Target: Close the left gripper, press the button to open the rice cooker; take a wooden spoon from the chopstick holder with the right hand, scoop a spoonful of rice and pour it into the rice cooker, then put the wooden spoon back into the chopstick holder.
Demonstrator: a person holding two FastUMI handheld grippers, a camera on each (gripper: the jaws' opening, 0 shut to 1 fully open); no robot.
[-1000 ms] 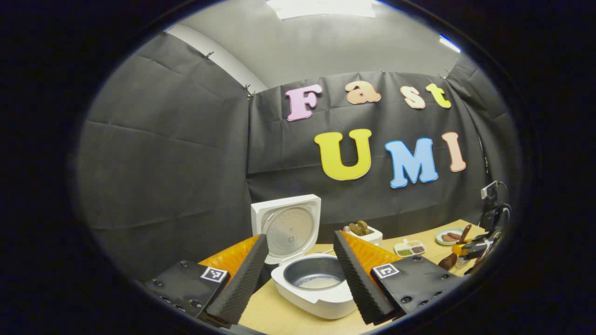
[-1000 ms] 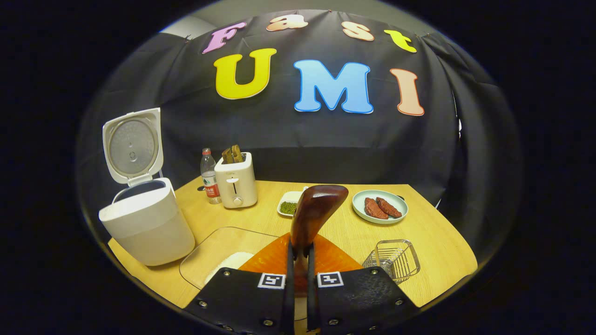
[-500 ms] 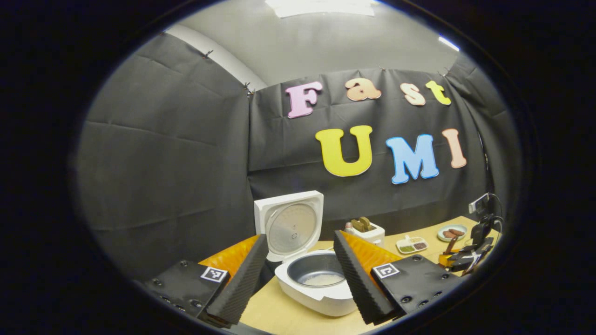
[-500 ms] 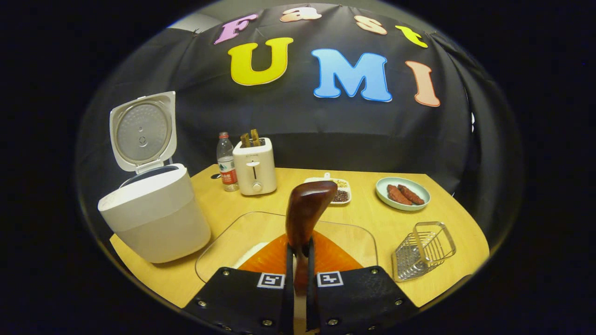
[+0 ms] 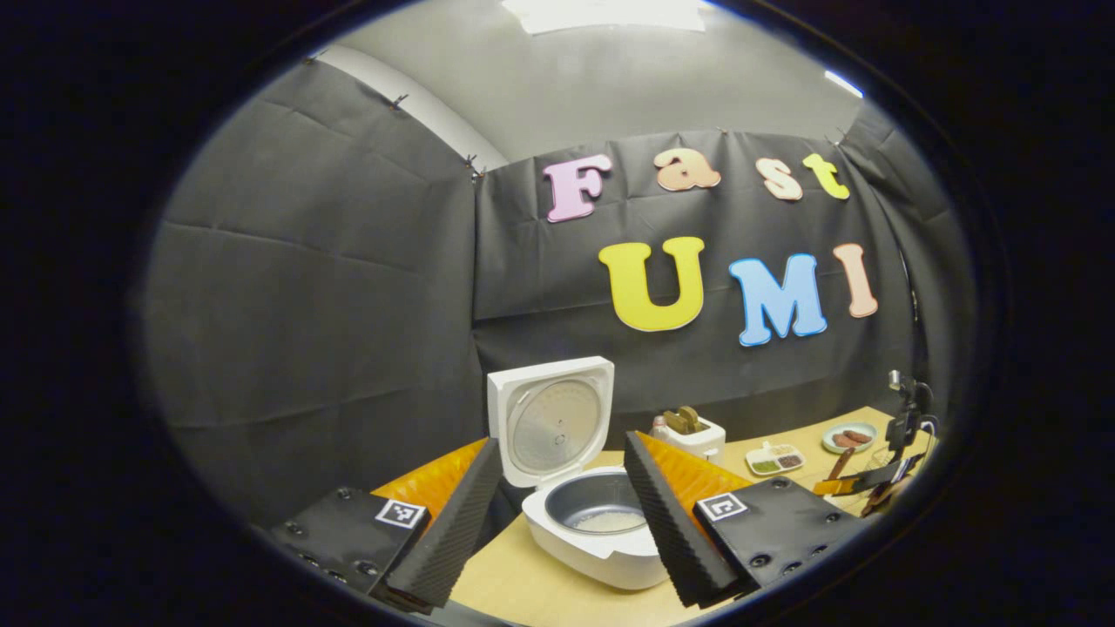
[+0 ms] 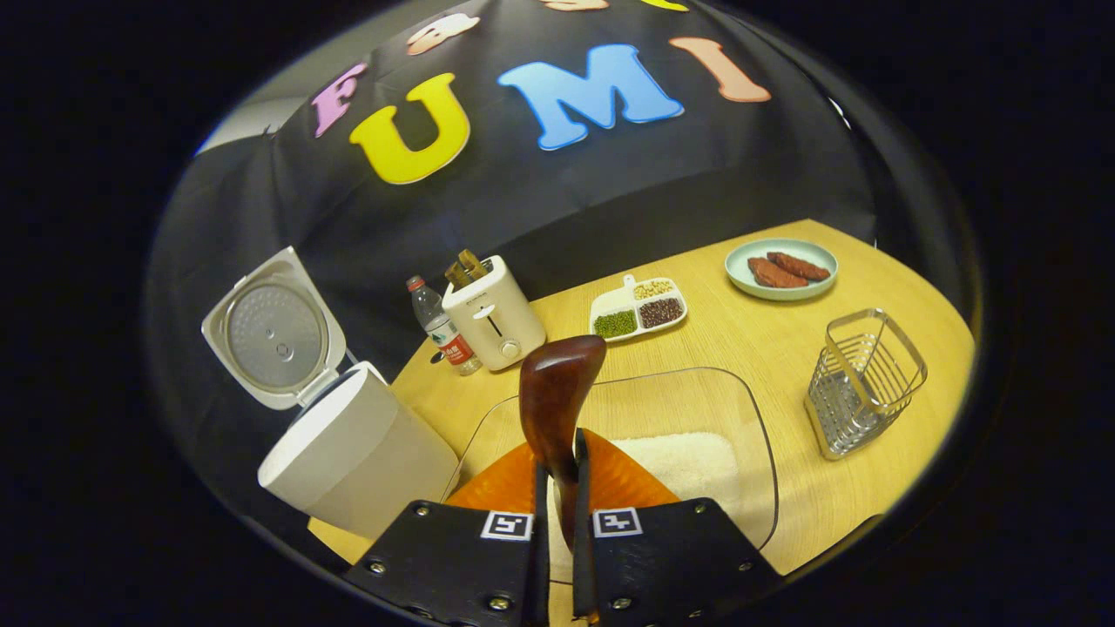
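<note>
The right gripper [image 6: 557, 488] clamps a stiff, likely light wooden spoon [image 6: 557, 396] by its handle above the near rice dish [image 6: 749, 409], the left gripper [image 5: 557, 514] spread wide before the open rice cooker [image 5: 592, 522]

left gripper view: low, level, near rice cooker [image 5: 601, 531] | right gripper view: high, tilted down over worktop [image 6: 784, 348], cooker at 9 o'clock | shared: cooker, worktop

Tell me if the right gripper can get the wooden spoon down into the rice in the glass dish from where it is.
Probably yes. The right gripper holds the wooden spoon just above the open glass dish, with the rice uncovered and nothing between.
</note>
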